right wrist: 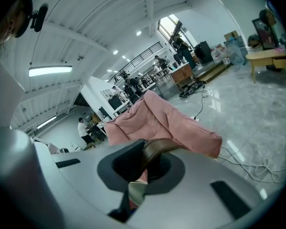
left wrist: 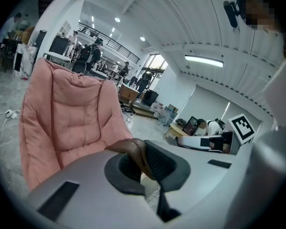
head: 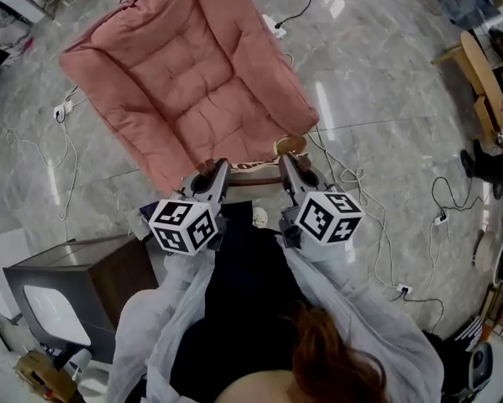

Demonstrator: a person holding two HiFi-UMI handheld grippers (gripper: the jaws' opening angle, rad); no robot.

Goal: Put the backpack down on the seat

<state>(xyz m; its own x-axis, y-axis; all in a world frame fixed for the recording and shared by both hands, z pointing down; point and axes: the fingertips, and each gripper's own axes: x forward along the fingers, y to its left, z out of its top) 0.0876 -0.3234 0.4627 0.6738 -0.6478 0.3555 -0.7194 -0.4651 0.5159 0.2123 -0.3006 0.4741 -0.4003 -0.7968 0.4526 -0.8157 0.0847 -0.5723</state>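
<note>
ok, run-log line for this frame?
left gripper: shut on left strap | right gripper: shut on right strap | pink chair: ahead, seat bare

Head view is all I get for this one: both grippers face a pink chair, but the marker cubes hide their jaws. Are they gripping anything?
Observer: Yes. The left gripper is shut on a brown strap.
Operator: And the right one?
Observer: The right gripper is shut on a second brown strap, with the pink chair beyond it.
Operator: Anyone near the chair?
Observer: Only far behind it: people stand among desks.
</note>
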